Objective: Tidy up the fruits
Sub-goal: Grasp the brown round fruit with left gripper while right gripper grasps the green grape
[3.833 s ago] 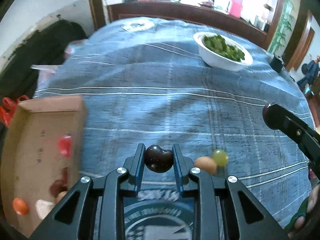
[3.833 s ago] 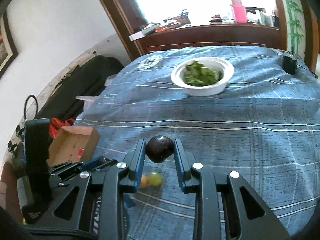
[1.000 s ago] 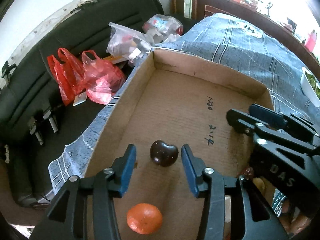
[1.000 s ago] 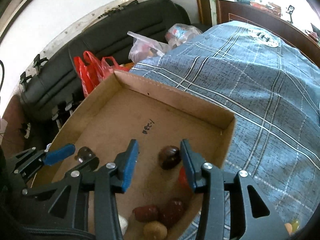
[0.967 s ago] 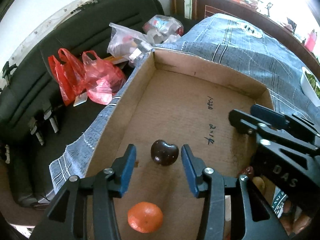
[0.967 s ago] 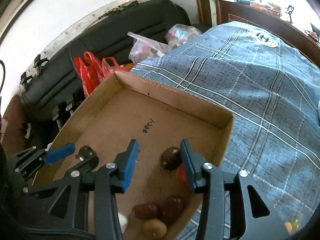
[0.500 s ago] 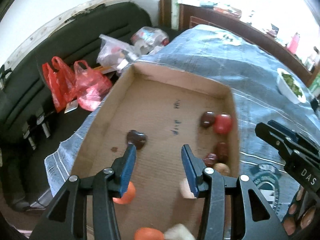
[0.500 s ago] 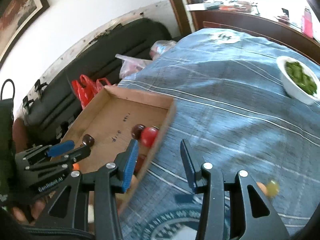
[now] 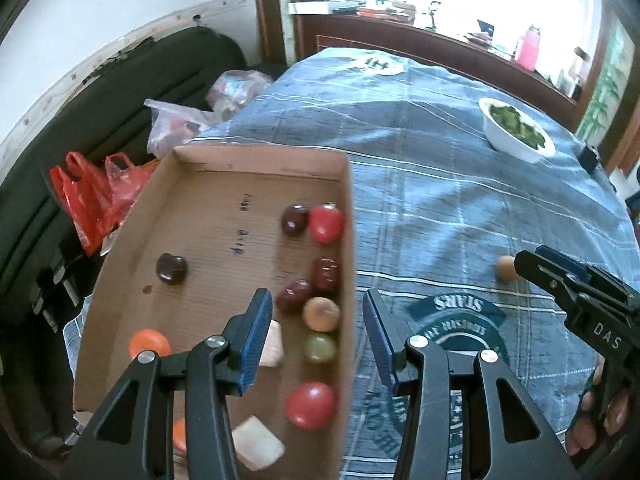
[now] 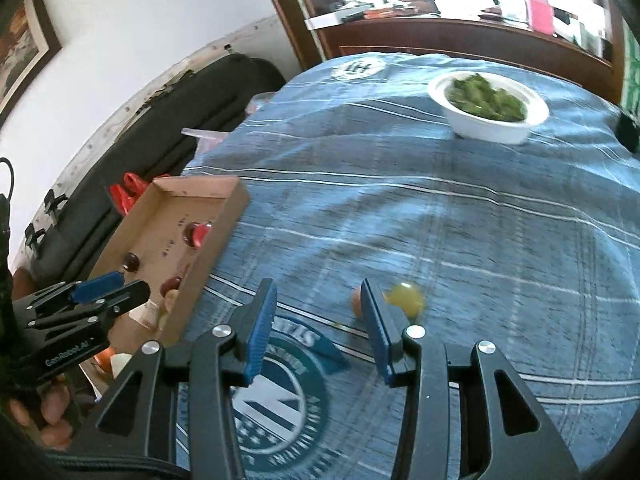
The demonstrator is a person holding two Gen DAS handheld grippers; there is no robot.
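A cardboard box (image 9: 216,216) on the blue checked cloth holds several fruits: a dark plum (image 9: 171,268) alone at its left, another dark plum (image 9: 295,220) beside a red tomato (image 9: 326,223), and more along the right wall. My left gripper (image 9: 318,328) hangs open and empty above the box's near right side. My right gripper (image 10: 318,308) is open and empty over the cloth. Just right of it lie a green grape (image 10: 406,299) and a brown fruit (image 10: 355,300), half hidden behind its right finger. The brown fruit (image 9: 506,267) also shows beside the right gripper (image 9: 532,264).
A white bowl of greens (image 10: 486,108) stands at the far side of the cloth (image 10: 440,220). Red plastic bags (image 9: 88,196) and a black sofa (image 9: 100,92) lie past the box's left. A wooden sideboard (image 9: 420,44) runs along the back. The box (image 10: 224,208) sits at the table's left edge.
Both grippers let go of their dark plums, which now lie in the box, and pulled back and up. The right gripper has swung right, over the two loose fruits.
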